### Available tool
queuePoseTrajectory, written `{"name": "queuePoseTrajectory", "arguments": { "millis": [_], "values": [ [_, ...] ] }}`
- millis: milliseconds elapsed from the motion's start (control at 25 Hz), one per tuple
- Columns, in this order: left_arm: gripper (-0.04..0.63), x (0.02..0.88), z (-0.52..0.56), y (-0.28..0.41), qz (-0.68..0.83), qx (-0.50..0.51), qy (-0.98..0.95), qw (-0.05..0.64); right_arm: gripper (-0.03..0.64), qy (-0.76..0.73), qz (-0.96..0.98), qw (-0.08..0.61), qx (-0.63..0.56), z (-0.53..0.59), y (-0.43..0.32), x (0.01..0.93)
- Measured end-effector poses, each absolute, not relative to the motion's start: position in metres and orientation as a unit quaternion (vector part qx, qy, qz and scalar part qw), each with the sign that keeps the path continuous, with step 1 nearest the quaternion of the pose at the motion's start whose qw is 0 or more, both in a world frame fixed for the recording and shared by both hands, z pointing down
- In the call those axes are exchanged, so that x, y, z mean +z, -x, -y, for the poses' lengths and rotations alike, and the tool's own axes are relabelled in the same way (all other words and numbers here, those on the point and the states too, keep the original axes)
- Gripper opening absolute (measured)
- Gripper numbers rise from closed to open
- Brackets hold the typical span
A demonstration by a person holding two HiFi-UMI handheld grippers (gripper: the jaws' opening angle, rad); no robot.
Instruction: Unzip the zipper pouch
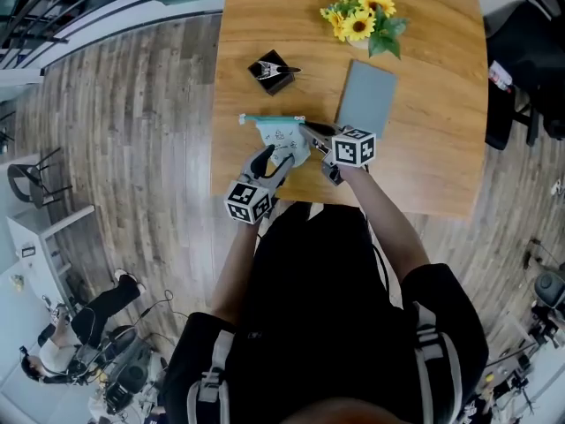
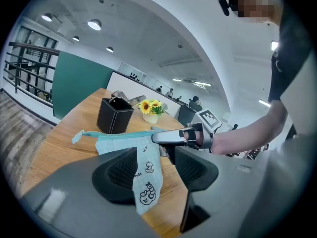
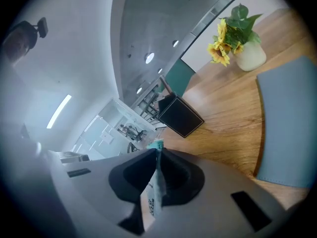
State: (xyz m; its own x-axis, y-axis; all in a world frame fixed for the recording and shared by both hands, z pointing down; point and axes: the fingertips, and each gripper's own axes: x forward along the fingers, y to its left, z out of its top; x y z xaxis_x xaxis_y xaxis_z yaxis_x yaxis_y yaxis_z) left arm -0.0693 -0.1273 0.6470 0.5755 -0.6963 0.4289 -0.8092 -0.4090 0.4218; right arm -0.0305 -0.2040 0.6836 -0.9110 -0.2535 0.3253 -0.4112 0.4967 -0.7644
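- Zipper pouch (image 1: 282,138): pale blue-green cloth printed with small dark cartoon figures. It is over the tabletop (image 1: 441,148) close to the edge nearest me, left of that edge's middle. Whether it rests on the wood I cannot tell.
- Teal zipper (image 2: 124,134): runs along the pouch's far edge, parallel to the near table edge. A short tail sticks out past the pouch's left corner.
- My right gripper (image 3: 158,152): jaws clenched on the pouch at the right end of the zipper edge. Its own view shows the cloth edge-on, pinched between the two pads, with a bit of teal at the tips. I cannot make out whether the pull tab itself is in the grip.
- My left gripper (image 2: 154,152): jaws apart. The pouch's lower end lies between them, against the left pad, with wood visible before the right pad.
- Black square holder (image 1: 272,70): upright, beyond the pouch toward the far left of the tabletop.
- Grey-blue flat pad (image 1: 367,95): lies just beyond my right gripper, near the table's middle.
- Sunflowers in a pale pot (image 1: 362,20): stand by the far edge, past the pad.
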Motion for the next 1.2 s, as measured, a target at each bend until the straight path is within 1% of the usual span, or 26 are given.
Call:
{"name": "queuePoseTrajectory", "arguments": {
  "millis": [440, 880, 1000, 1200],
  "values": [
    [0.221, 0.627, 0.106, 0.073, 0.434, 0.092, -0.853, 0.276, 0.032, -0.203, 0.889, 0.092, 0.4, 0.171, 0.032, 0.653],
    [0.216, 0.606, 0.092, 0.077, 0.42, 0.082, -0.869, 0.247, 0.032, -0.215, 0.919, 0.141, 0.298, 0.129, 0.027, 0.636],
    [0.215, 0.601, 0.083, 0.078, 0.419, 0.079, -0.871, 0.242, 0.031, -0.213, 0.93, 0.16, 0.252, 0.115, 0.029, 0.631],
    [0.21, 0.59, 0.072, 0.08, 0.42, 0.077, -0.874, 0.231, 0.029, -0.203, 0.948, 0.204, 0.133, 0.094, 0.04, 0.619]
  ]
}}
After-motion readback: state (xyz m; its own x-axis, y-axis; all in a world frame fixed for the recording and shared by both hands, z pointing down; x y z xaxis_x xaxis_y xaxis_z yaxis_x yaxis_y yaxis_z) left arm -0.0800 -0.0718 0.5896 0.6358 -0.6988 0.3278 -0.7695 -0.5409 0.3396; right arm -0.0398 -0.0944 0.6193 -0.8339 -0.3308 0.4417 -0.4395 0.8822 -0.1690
